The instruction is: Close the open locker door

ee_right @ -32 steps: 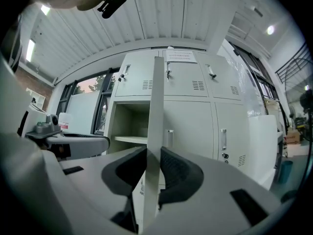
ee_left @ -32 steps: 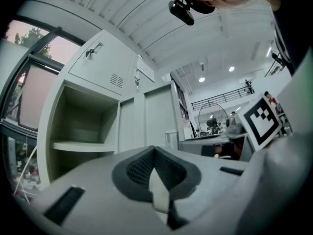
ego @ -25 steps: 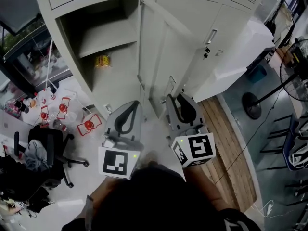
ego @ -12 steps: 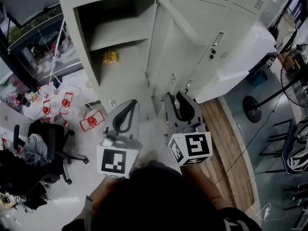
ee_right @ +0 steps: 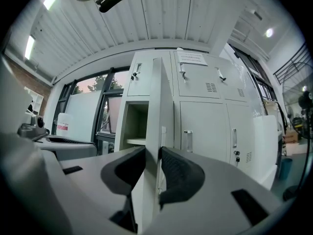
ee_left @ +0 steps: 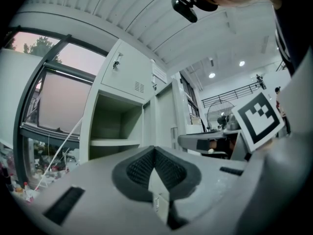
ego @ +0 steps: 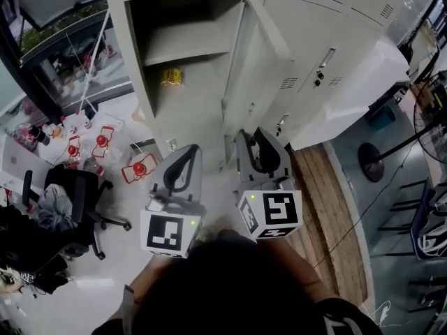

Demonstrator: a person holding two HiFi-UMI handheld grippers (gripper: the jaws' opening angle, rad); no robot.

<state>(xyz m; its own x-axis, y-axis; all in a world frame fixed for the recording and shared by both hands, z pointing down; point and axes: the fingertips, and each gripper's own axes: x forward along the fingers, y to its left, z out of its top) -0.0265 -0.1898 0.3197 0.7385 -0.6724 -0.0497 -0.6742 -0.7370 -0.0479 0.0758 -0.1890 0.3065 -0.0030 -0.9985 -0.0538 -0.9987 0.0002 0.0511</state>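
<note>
The grey locker's tall door (ego: 244,82) stands swung out, and its compartment (ego: 188,54) shows a shelf with a yellow packet (ego: 172,77) on it. My right gripper (ego: 253,137) is at the door's lower free edge. In the right gripper view the door edge (ee_right: 155,106) runs up between the two pads of the right gripper (ee_right: 152,153); its jaws are opening and a gap shows on the right side. My left gripper (ego: 190,151) hovers left of the door, facing the open compartment (ee_left: 115,126), fingertips together on nothing.
Closed lockers (ego: 328,54) continue to the right, with a white panel (ego: 356,89) leaning on them. Below it lies a wooden floor strip (ego: 328,208), and a standing fan (ego: 433,110) is at far right. Red objects (ego: 101,142) and an office chair (ego: 70,201) are at left.
The locker has slid lower and to the right in the head view. The right gripper has shifted slightly left along the door; the left gripper has hardly moved.
</note>
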